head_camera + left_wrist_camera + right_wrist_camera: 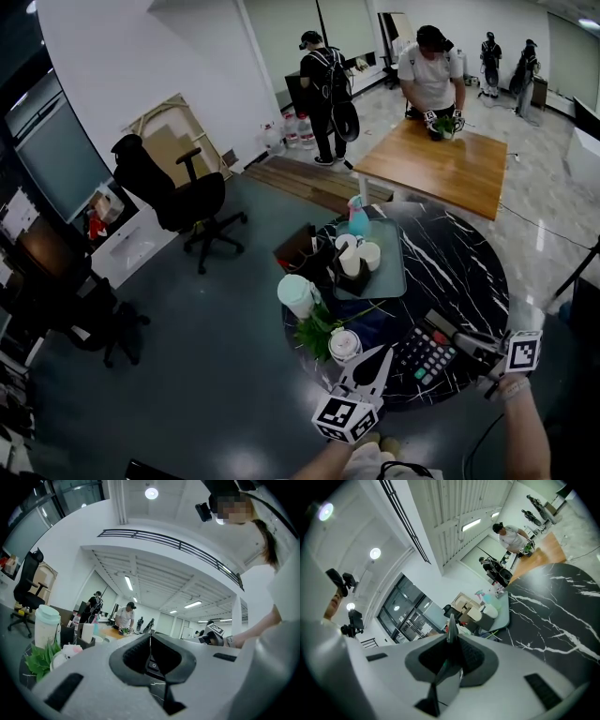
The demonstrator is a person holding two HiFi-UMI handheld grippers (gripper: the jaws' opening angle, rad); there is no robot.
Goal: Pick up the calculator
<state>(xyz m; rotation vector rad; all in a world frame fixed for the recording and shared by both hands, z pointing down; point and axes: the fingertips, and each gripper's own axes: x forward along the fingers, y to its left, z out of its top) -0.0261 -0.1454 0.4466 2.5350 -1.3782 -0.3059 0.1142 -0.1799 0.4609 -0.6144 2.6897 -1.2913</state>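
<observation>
A dark calculator point(424, 359) with coloured keys lies near the front edge of the round black marble table point(459, 262). My right gripper point(457, 336) reaches in level from the right, shut on the calculator's far right end. In the right gripper view that calculator point(446, 682) shows edge-on as a thin slab pinched between the jaws of the right gripper point(451, 634). My left gripper point(385, 353) sits at the calculator's left side with its tips together. In the left gripper view the left gripper point(150, 639) is shut, and a calculator key point(153, 666) shows through the gap behind the tips.
A grey tray point(389, 272) with white cups and a blue spray bottle point(357, 217) stands mid-table. A mint tumbler point(298, 295), a green plant point(319, 333) and a small lidded cup point(345, 345) crowd the left rim. People stand at a wooden table point(441, 164) beyond.
</observation>
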